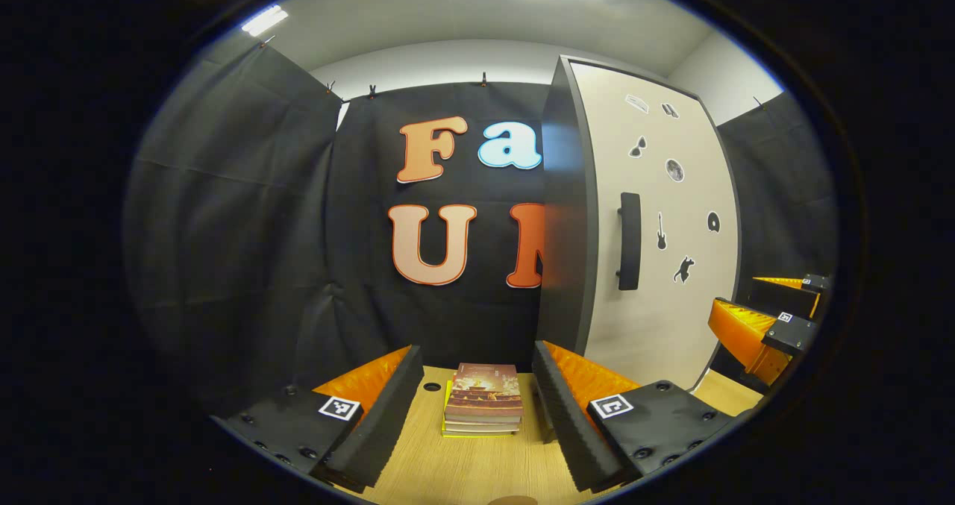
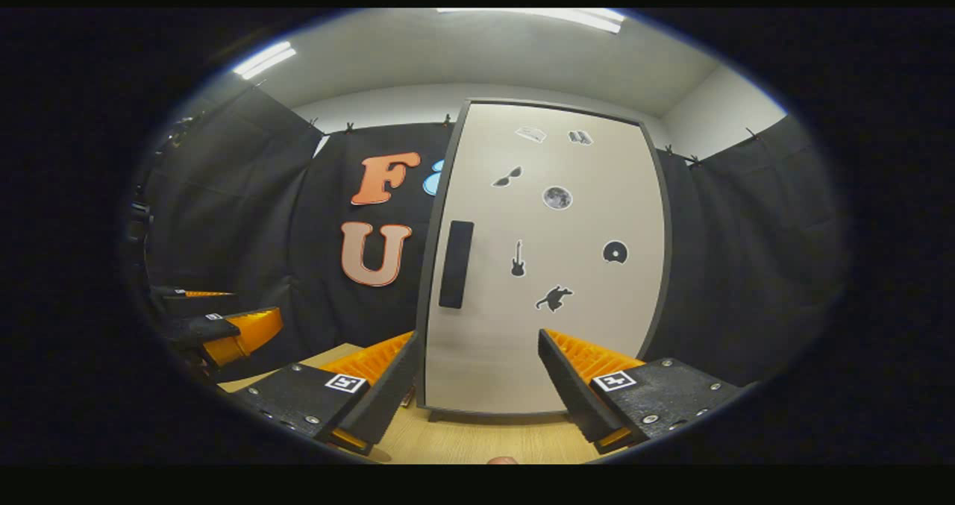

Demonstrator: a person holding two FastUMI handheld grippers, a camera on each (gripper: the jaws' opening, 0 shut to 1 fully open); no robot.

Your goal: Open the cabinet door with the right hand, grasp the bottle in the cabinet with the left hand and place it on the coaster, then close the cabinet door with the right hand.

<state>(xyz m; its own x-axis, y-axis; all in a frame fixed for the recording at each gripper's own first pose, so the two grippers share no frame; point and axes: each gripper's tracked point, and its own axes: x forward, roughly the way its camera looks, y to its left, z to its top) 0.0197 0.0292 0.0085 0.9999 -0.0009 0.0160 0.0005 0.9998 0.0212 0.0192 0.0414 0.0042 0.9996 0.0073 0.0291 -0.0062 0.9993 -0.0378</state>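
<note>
Lying between open left tongs (image 1: 477, 408), books (image 1: 483, 399) beside shut cabinet door (image 2: 548, 266)

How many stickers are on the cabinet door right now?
7 on the cabinet door: two at the top, sunglasses, moon, guitar, disc, animal. None looks hidden.

Cabinet (image 2: 545, 266) upright on table (image 2: 477, 438), door (image 2: 552, 341) closed, handle (image 2: 456, 264) on door's left side, stickers to handle's right. Stack of books (image 1: 483, 400) on table, left of cabinet, between left gripper (image 1: 477, 408) fingers in left gripper view. Booth wall behind.
</note>
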